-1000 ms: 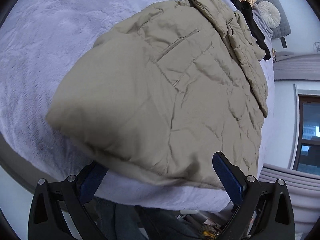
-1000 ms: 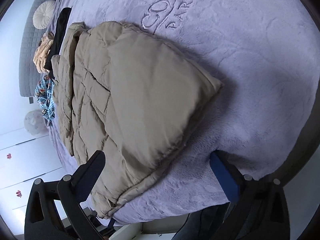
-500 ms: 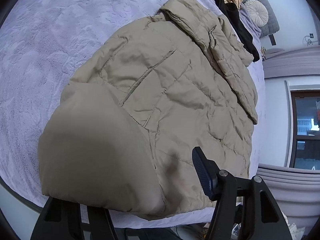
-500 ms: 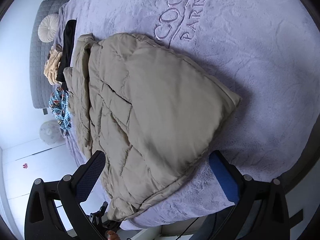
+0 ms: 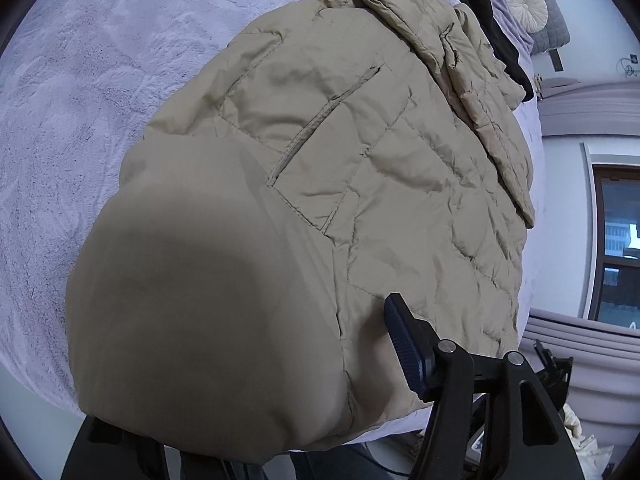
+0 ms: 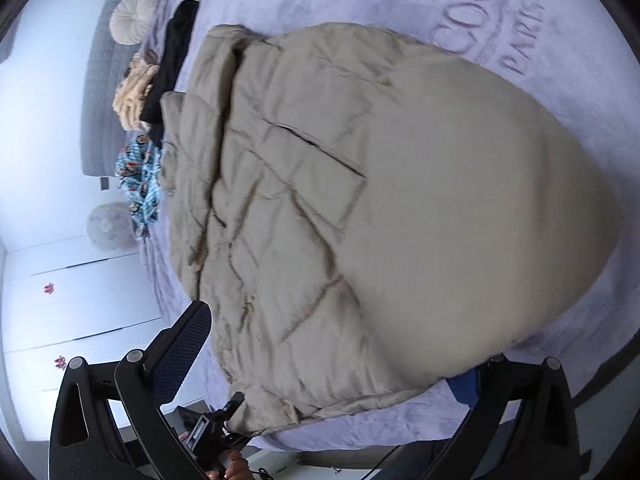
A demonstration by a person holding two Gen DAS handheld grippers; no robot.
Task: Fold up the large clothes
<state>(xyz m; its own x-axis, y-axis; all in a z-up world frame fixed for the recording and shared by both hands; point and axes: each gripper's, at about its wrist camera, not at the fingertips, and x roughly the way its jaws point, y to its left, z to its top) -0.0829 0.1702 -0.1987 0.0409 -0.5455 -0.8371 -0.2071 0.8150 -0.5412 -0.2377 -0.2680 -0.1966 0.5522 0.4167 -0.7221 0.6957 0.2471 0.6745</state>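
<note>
Khaki quilted puffer jacket [image 5: 360, 200] — bulky, padded, smooth-shelled — lies across the lilac plush bedspread [image 5: 80, 80], its hem end bulging toward me at the near edge of the bed and its collar end pointing off toward the black garment [image 5: 492, 40] and the round cream cushion [image 5: 524, 0] by the headboard. I judge it light for its size but springy and slick: the fill will push back against any fold, and a shallow pinch on the shell could slide off, so I would take it deep at the hem corners, where seam and edging give the pads something firm. My left gripper [image 5: 256, 384] has just been closing, and the hem corner now sits between its jaws; one blue pad [image 5: 404, 344] presses into the fabric, the other is buried under the bulge, so it reads as pinching the jacket. My right gripper [image 6: 332, 364] stands wide with the opposite hem corner swelling between its fingers, though neither pad is visibly pressing and one is mostly hidden under cloth. Compared with a second ago, the left jaws have gone from spread around the hem to clamped on it, and the jacket fills far more of the right view — that hand has come in close.
</note>
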